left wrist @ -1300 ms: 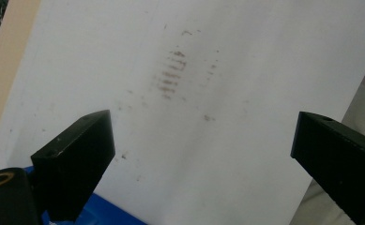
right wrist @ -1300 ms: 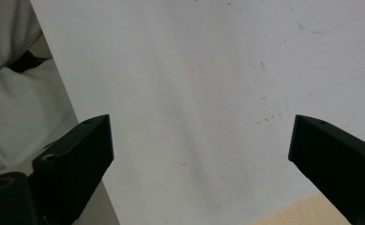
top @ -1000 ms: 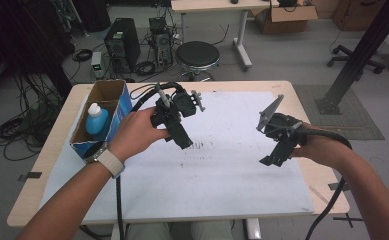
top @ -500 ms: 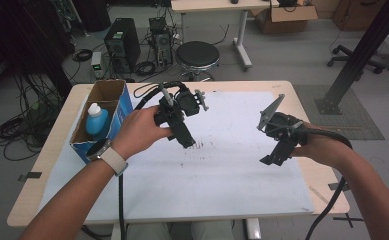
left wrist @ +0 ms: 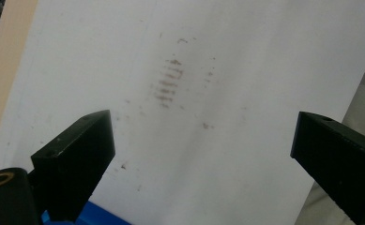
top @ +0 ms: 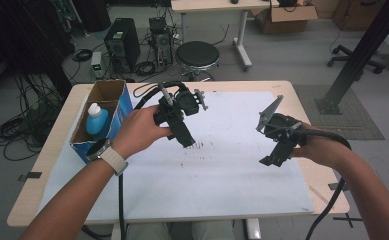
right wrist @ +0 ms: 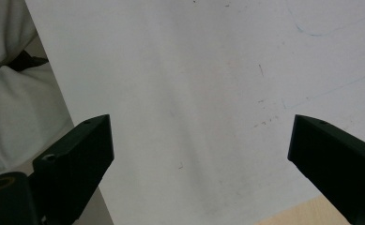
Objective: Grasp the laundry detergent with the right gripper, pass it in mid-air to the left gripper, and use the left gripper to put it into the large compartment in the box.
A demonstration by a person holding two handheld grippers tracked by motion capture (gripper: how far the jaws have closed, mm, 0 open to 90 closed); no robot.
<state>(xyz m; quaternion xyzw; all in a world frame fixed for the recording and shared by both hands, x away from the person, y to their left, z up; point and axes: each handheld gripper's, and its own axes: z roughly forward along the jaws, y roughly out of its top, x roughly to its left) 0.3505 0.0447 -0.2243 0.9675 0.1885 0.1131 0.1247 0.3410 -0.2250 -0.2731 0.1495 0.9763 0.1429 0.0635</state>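
left arm: forearm enters from bottom left, angles up and right, pale band on the wrist
left hand (top: 141,131): wrapped around the gripper body, knuckles up
left gripper (top: 184,140): held above the surface, tips pointing down and right
left jaws: spread wide apart, nothing between them
right arm: forearm enters from bottom right, angles up and left
right hand (top: 318,147): closed around the gripper handle
right gripper (top: 274,159): raised, tips pointing down and left
right jaws: spread wide, nothing between them

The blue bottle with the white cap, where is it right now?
In the high view, the blue bottle stands inside the open cardboard box at the table's left edge, just left of the left gripper.
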